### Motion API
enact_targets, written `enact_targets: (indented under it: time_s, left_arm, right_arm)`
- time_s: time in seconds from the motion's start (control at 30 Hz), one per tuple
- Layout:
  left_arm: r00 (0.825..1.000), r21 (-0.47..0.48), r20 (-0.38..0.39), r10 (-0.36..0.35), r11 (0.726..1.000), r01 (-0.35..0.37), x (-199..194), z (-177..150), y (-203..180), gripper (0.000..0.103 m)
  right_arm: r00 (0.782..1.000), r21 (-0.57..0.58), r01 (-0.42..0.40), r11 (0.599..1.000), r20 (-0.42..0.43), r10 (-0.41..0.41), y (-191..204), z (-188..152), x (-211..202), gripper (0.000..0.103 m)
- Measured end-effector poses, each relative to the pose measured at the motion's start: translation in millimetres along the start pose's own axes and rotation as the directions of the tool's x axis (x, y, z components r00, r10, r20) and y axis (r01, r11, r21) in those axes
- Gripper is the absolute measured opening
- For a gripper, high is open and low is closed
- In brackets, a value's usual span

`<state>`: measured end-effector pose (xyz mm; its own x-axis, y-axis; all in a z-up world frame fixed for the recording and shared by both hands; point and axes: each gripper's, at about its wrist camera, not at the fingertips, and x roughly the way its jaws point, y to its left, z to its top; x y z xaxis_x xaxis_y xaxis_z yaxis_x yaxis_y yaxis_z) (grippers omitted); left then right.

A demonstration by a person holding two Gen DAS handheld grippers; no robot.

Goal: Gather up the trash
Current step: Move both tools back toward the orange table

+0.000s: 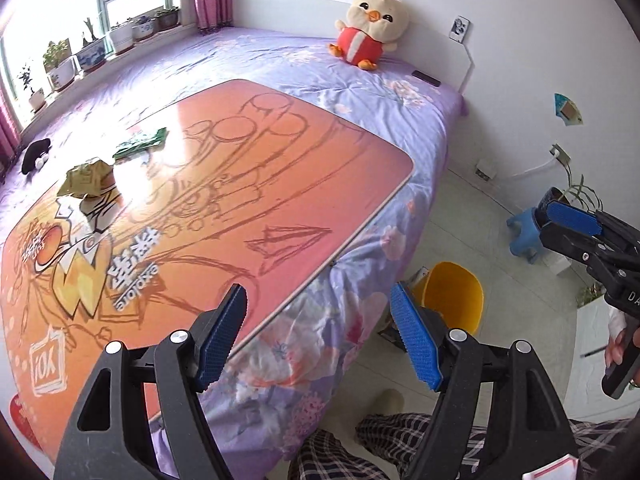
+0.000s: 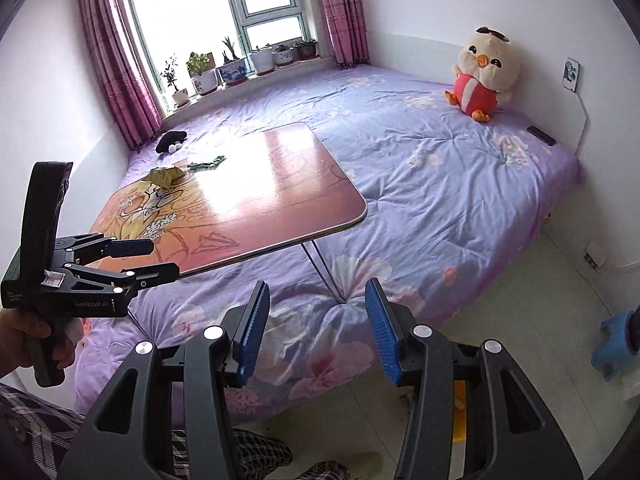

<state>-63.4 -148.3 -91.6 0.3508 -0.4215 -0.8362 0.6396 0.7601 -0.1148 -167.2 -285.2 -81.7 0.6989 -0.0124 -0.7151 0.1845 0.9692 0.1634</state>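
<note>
A crumpled yellow-green wrapper (image 1: 86, 178) and a flat green wrapper (image 1: 140, 143) lie at the far left of the orange folding table (image 1: 280, 184) on the bed. Both show small in the right wrist view, the yellow one (image 2: 166, 176) and the green one (image 2: 207, 164). A yellow bin (image 1: 452, 296) stands on the floor beside the bed. My left gripper (image 1: 320, 332) is open and empty over the table's near edge. My right gripper (image 2: 316, 328) is open and empty above the bed's edge; it also shows in the left wrist view (image 1: 560, 220).
A plush chick (image 1: 372, 28) sits at the headboard, a dark phone (image 1: 426, 78) near it. A black item (image 1: 36, 154) lies on the purple bedspread (image 2: 440, 184). Potted plants (image 2: 240, 66) line the sill. A blue stool (image 1: 528, 232) stands on the floor.
</note>
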Motion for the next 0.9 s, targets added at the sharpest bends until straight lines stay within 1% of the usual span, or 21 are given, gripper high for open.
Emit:
enact_targets:
  time_s: [0.13,0.23,0.27,0.43,0.53,0.6,0.67,0.73,0.8,0.9]
  left_arm:
    - [0.999,-0.064,0.027,0.046,0.997,-0.044,-9,4,42,0.074]
    - [0.996,-0.094,0.033,0.085,0.992,-0.082,-13,9,69,0.074]
    - [0.995,-0.109,0.035,0.094,0.99,-0.09,-15,9,83,0.074]
    - [0.987,-0.193,0.027,0.155,0.97,-0.147,-16,14,132,0.077]
    - [0.98,-0.259,0.026,0.197,0.948,-0.183,-12,22,160,0.081]
    - [0.972,-0.308,0.019,0.232,0.927,-0.215,-7,28,178,0.085]
    - [0.966,-0.352,0.001,0.258,0.904,-0.241,2,36,193,0.088]
    - [0.96,-0.391,-0.025,0.28,0.881,-0.267,11,43,206,0.09]
    - [0.952,-0.415,-0.047,0.304,0.861,-0.295,20,49,215,0.093]
    - [0.94,-0.421,-0.077,0.332,0.844,-0.333,35,59,227,0.093]
  right_arm:
    - [0.999,-0.029,-0.03,0.999,0.011,0.03,29,19,14,0.053]
    - [0.998,-0.047,-0.053,0.997,0.016,0.054,49,35,30,0.054]
    - [0.998,-0.058,-0.057,0.997,0.017,0.058,56,40,36,0.054]
    - [0.994,-0.104,-0.109,0.989,0.008,0.11,82,70,67,0.056]
    - [0.989,-0.158,-0.145,0.977,-0.011,0.145,96,88,89,0.06]
    - [0.984,-0.195,-0.176,0.965,-0.029,0.174,103,101,105,0.068]
    - [0.977,-0.227,-0.215,0.95,-0.052,0.209,110,112,124,0.072]
    - [0.969,-0.264,-0.244,0.933,-0.091,0.228,117,122,146,0.073]
    - [0.962,-0.307,-0.269,0.913,-0.128,0.241,125,134,170,0.075]
    - [0.949,-0.365,-0.308,0.879,-0.178,0.259,135,152,204,0.077]
